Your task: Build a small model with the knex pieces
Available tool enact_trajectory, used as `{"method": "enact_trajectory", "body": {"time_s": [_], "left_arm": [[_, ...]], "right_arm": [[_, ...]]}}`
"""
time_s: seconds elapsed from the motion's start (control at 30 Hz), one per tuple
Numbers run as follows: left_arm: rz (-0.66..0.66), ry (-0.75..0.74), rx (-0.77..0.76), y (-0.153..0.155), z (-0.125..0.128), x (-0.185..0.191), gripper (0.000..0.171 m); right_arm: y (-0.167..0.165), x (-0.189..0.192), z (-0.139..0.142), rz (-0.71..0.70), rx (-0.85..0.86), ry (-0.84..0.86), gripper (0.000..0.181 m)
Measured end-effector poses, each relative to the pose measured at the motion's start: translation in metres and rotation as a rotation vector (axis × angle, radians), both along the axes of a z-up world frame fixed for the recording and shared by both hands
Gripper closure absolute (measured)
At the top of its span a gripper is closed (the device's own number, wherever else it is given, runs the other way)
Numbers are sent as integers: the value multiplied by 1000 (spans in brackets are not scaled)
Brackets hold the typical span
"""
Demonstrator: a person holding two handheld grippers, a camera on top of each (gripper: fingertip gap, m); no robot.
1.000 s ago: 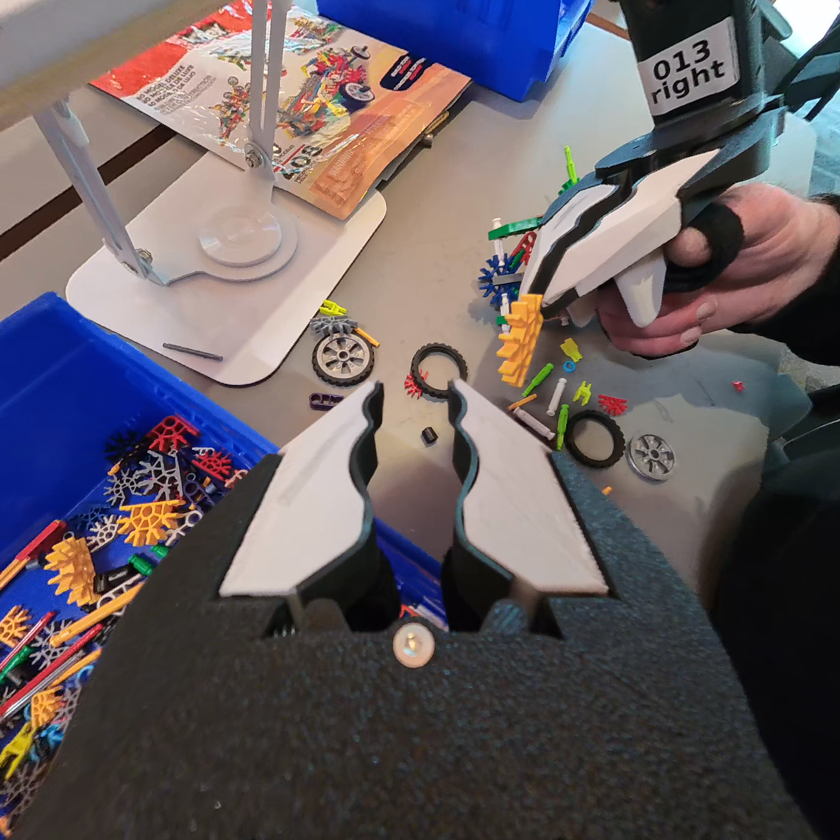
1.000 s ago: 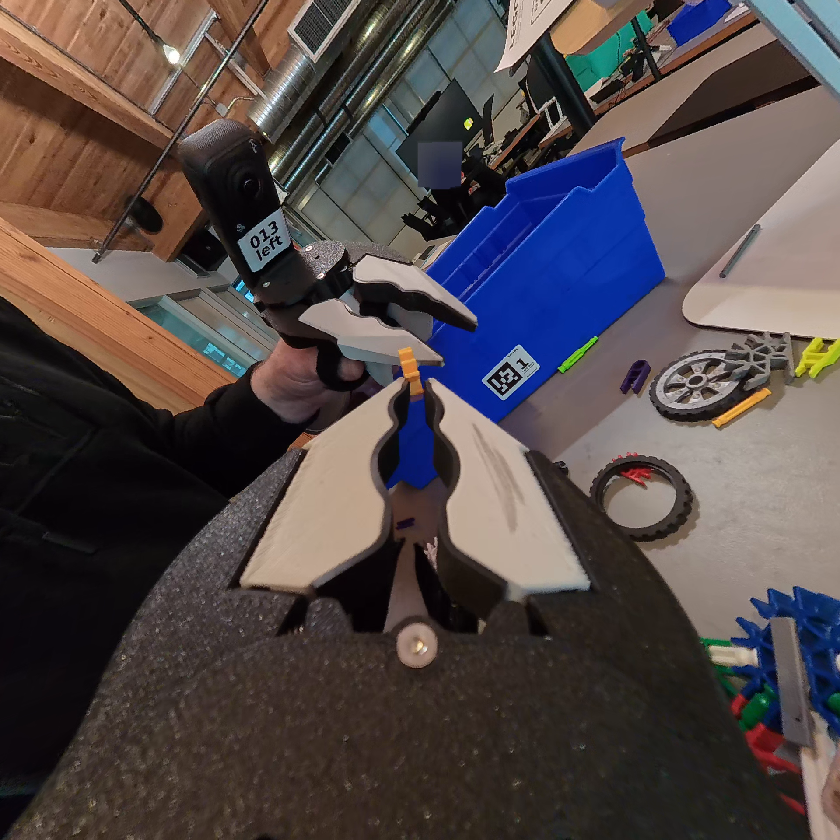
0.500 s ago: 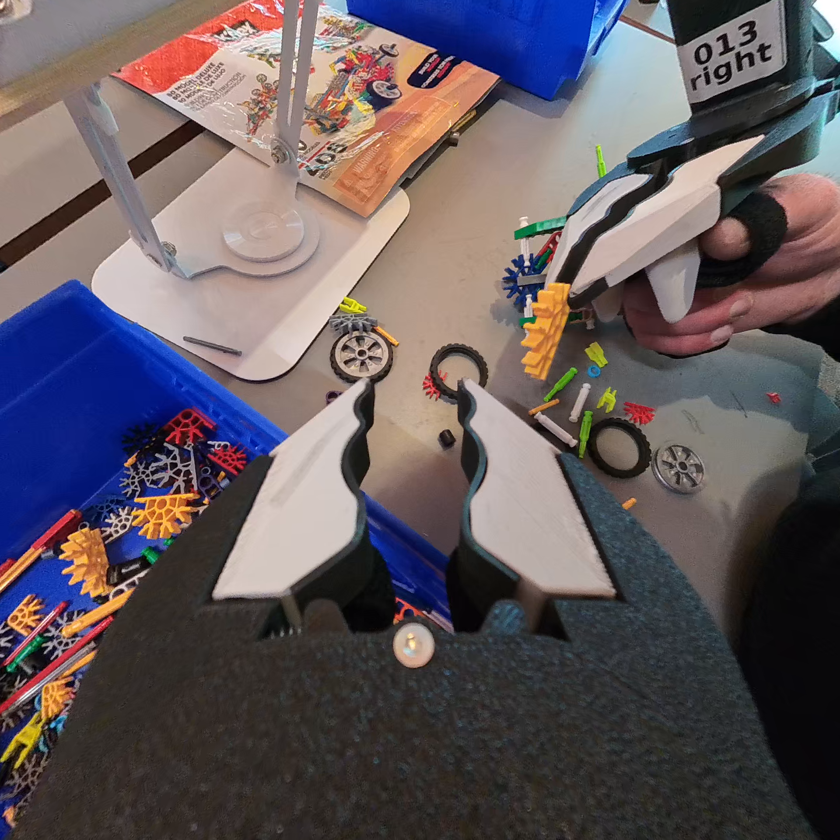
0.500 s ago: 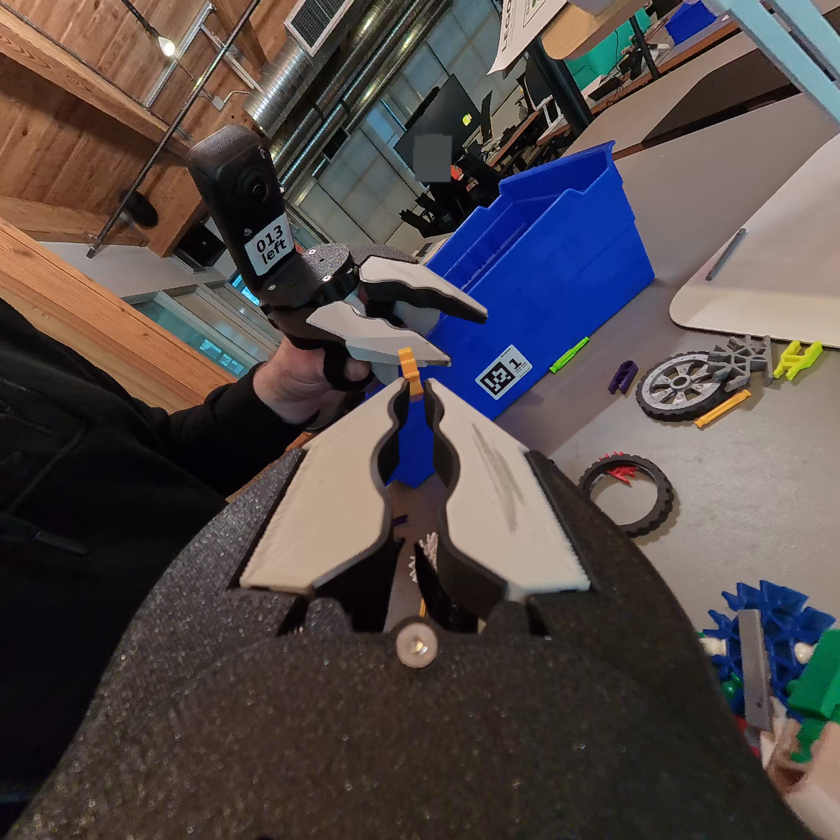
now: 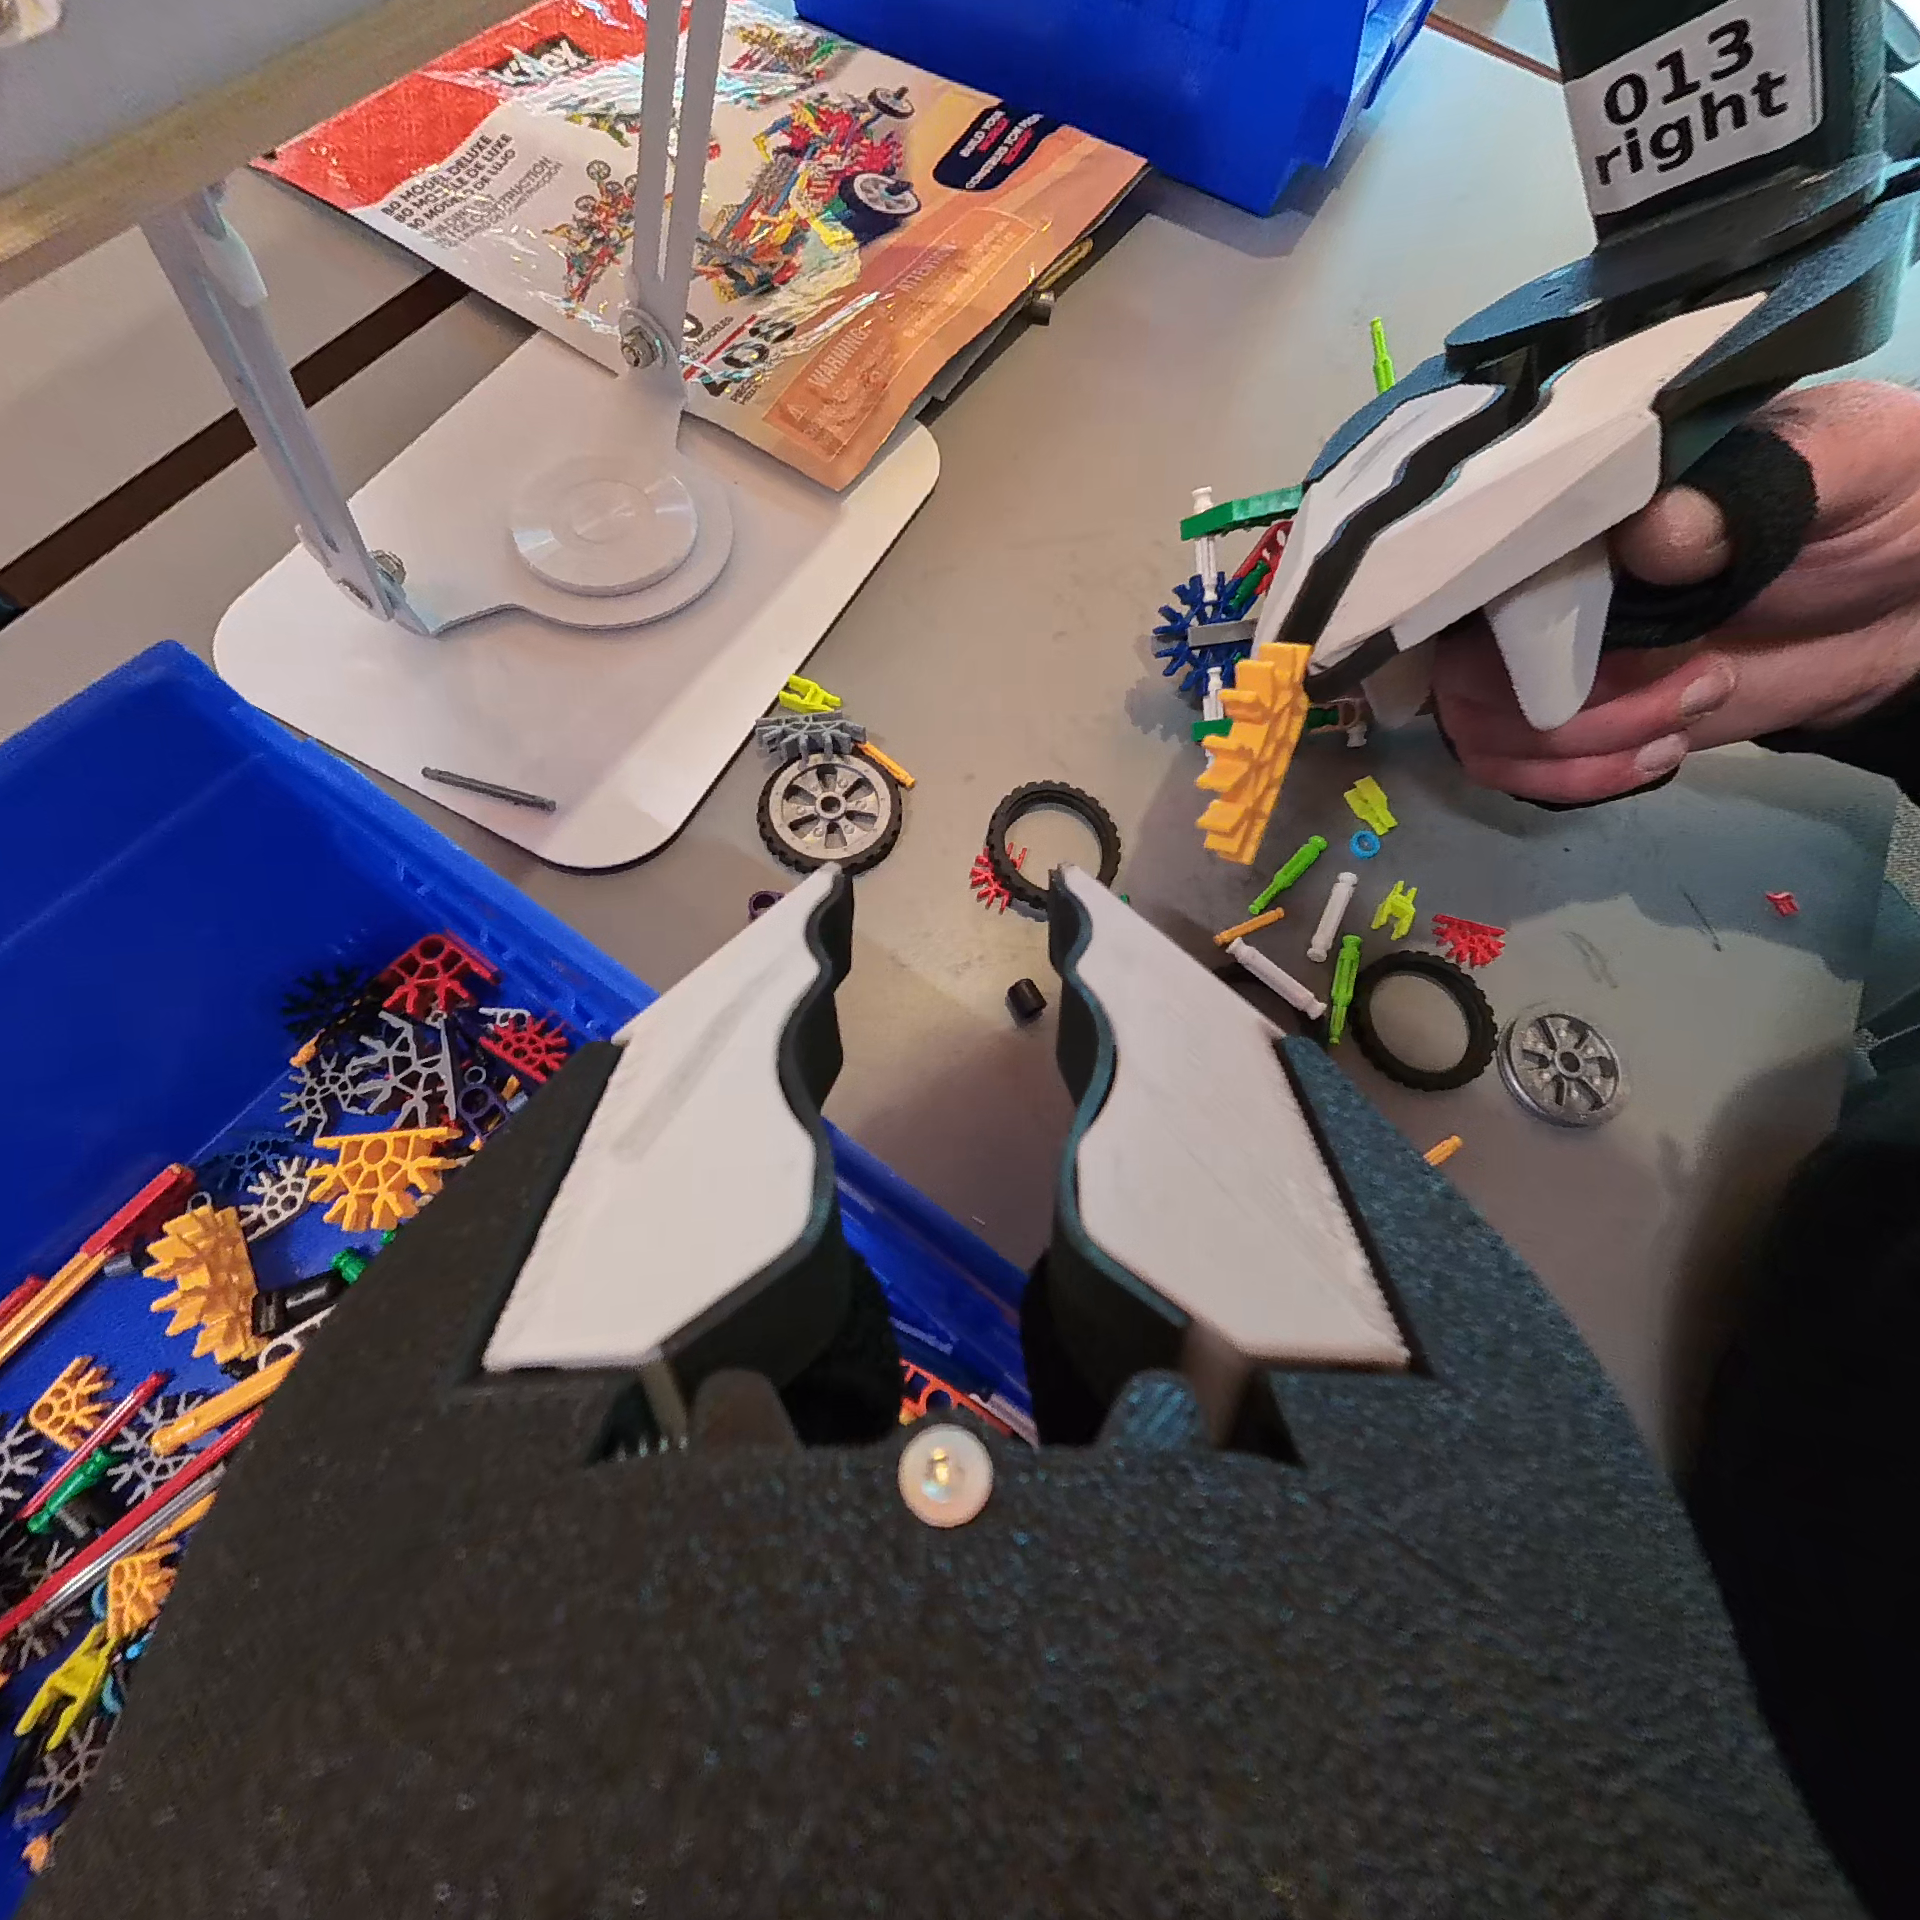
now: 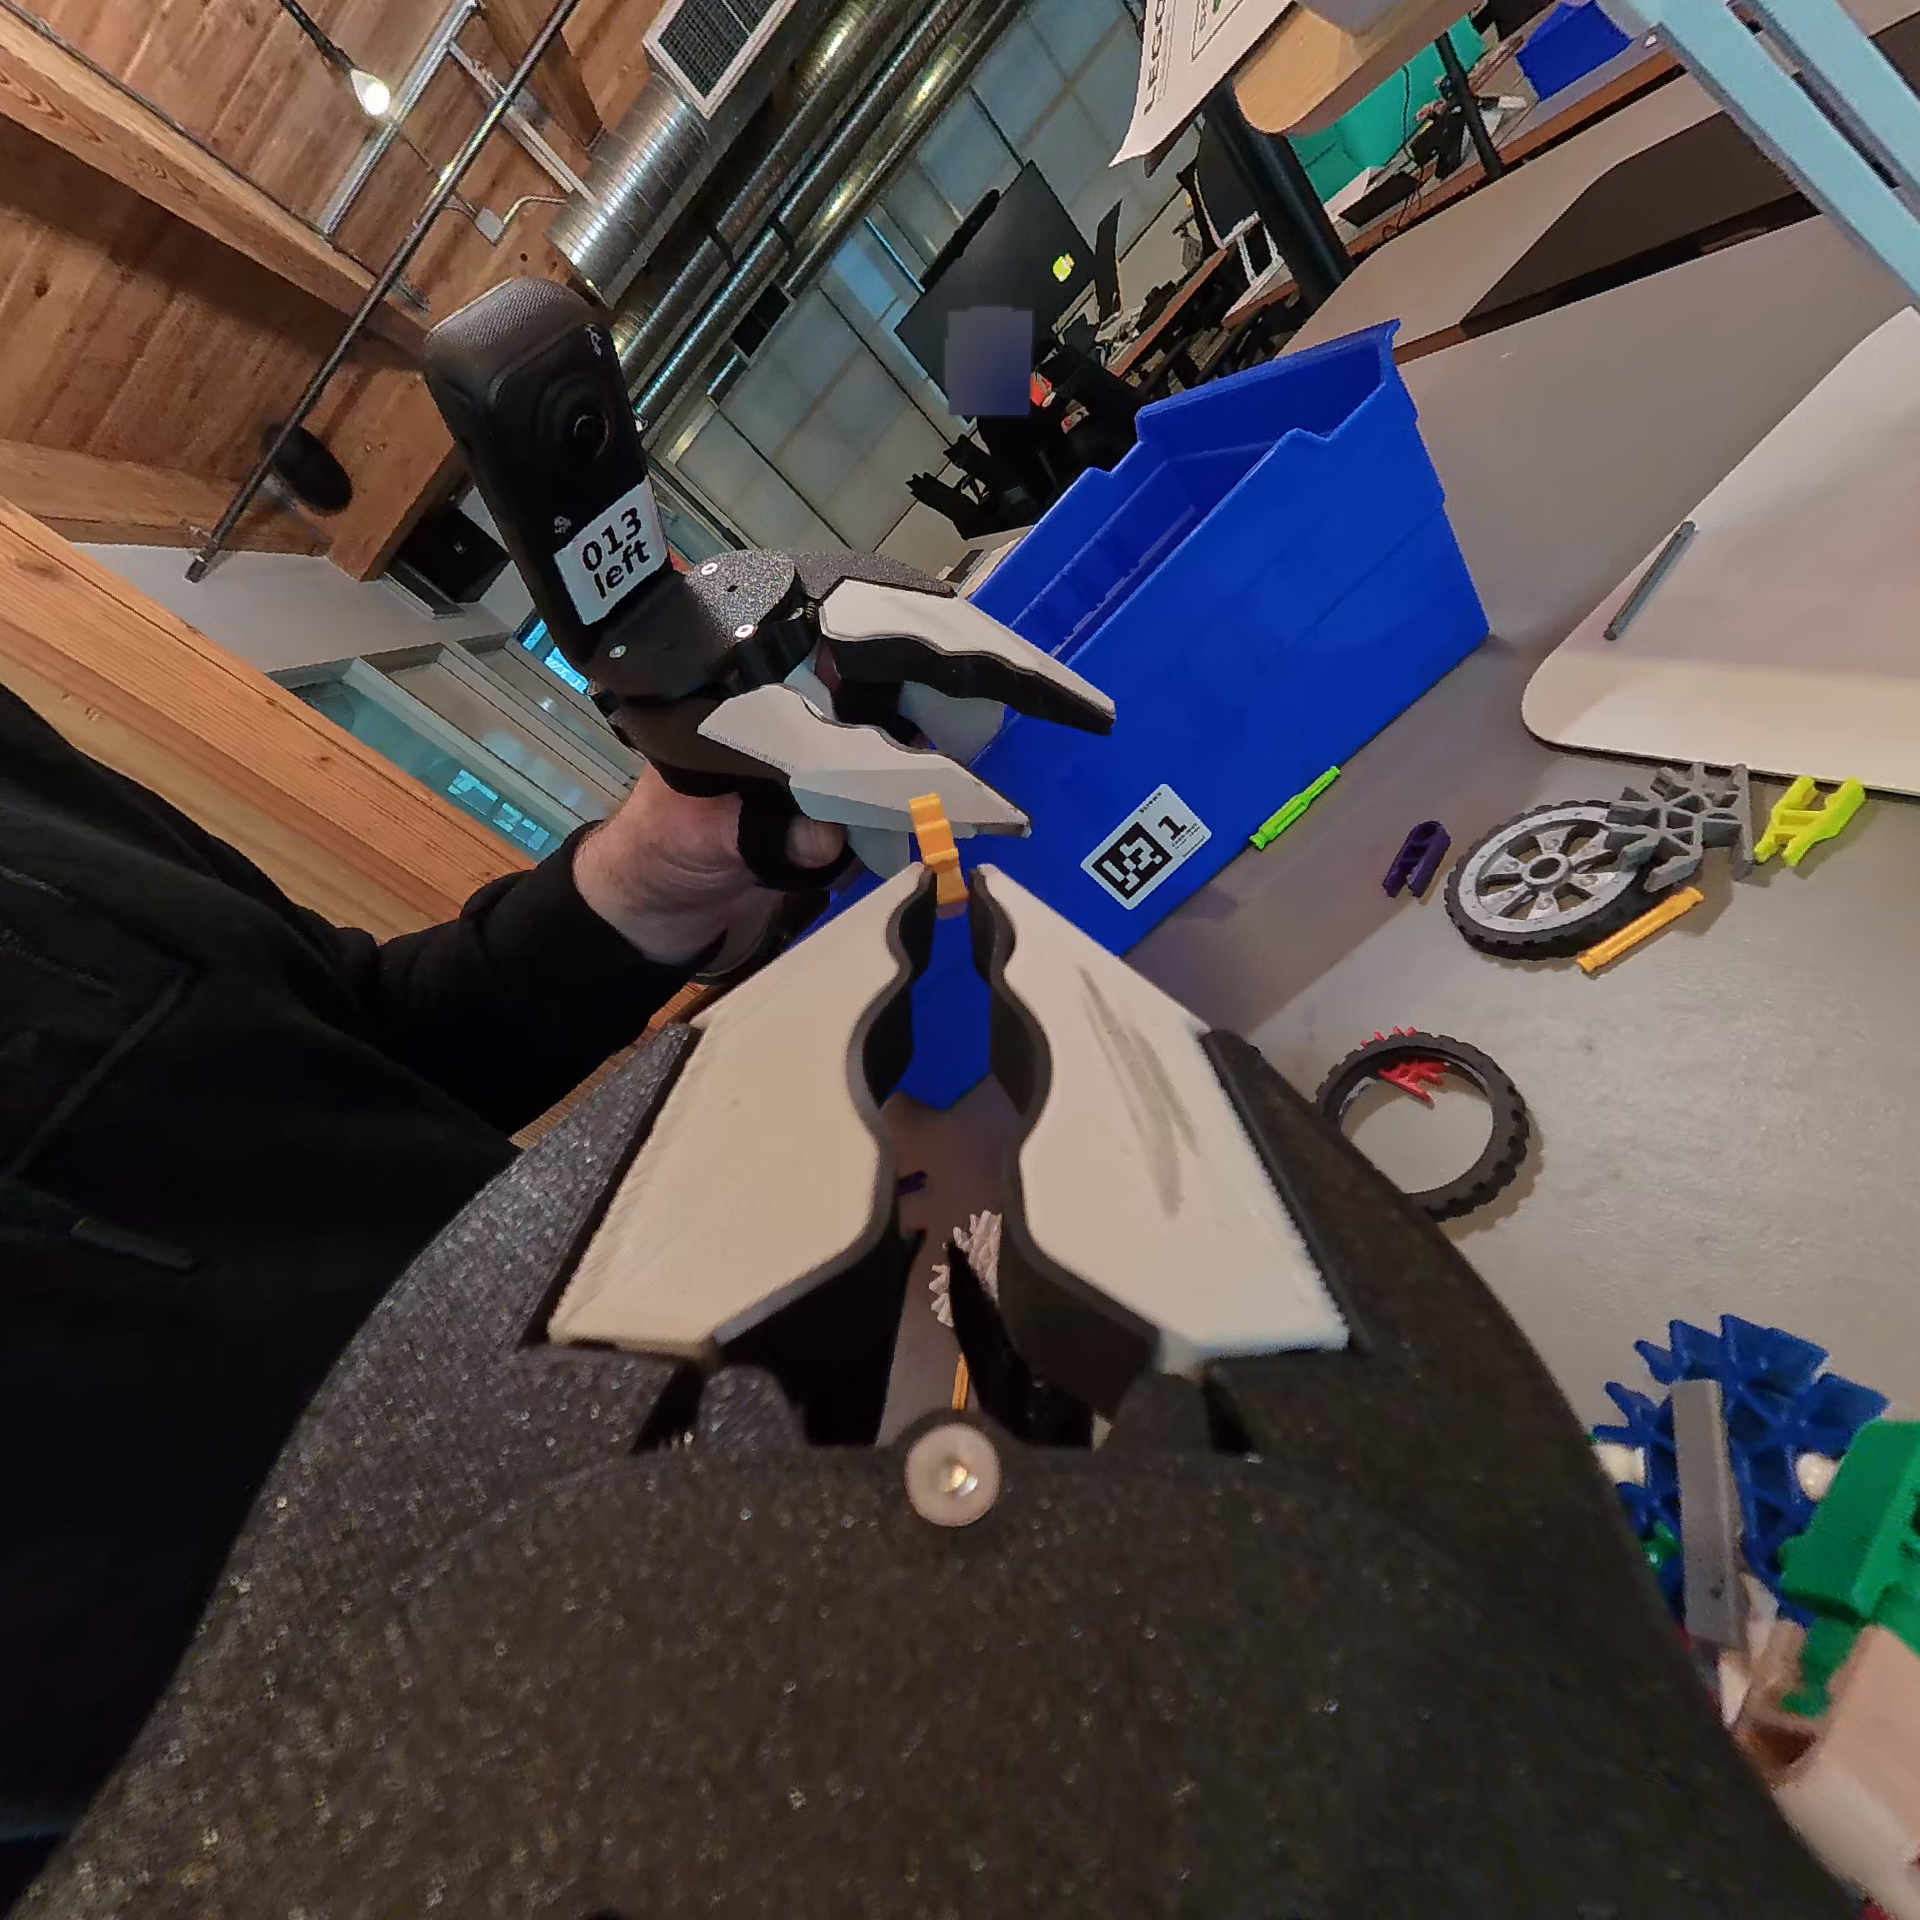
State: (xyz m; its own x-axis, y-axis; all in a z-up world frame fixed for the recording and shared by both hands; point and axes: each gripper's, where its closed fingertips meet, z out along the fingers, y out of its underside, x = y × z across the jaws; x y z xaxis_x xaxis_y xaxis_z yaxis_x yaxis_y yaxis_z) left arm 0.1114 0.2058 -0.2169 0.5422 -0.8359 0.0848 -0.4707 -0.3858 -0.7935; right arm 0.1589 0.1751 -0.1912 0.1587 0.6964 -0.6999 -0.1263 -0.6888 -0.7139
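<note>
My right gripper [image 6: 948,878] is shut on a yellow fan-shaped connector [image 6: 940,847]. In the left wrist view the right gripper [image 5: 1311,670] holds the yellow connector [image 5: 1252,750] above the grey table, edge-on. My left gripper [image 5: 948,883] is open and empty, over the table just past the rim of a blue bin [image 5: 125,831] holding several coloured connectors and rods. In the right wrist view the left gripper [image 6: 1070,769] hangs open just behind the yellow connector. A black tyre ring [image 5: 1051,840] with a red connector lies just beyond the left fingertips.
A spoked wheel with a grey connector [image 5: 828,805], another tyre [image 5: 1425,1020], a loose hub [image 5: 1564,1065] and small rods lie scattered. A partly built blue-and-green model [image 5: 1210,613] sits behind the right gripper. A white stand base [image 5: 582,582], a printed packet [image 5: 748,218] and a second blue bin [image 5: 1101,73] are farther back. About 7 cm separates my left fingertips from my right. The loose hub [image 5: 1564,1065] is about 20 cm from both grippers' fingertips.
My left gripper has opened a little wider and drawn back slightly. The right gripper has shifted a little with the yellow connector still held.
</note>
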Motion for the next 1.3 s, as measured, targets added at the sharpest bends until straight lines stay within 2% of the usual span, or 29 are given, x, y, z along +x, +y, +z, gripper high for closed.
{"method": "enact_trajectory", "body": {"time_s": [0.57,0.97,1.1,1.3], "left_arm": [[1,17,10,0,-1,0,135],[-12,30,31,-10,5,-3,137],[2,37,59,-16,15,-17,140],[89,101,82,-15,23,-63,142]], "right_arm": [[-4,2,2,-12,19,-23,175],[-19,3,5,-20,82,-138,176],[-31,1,-4,-11,90,-200,176],[-53,-12,-30,54,81,-328,175]]}}
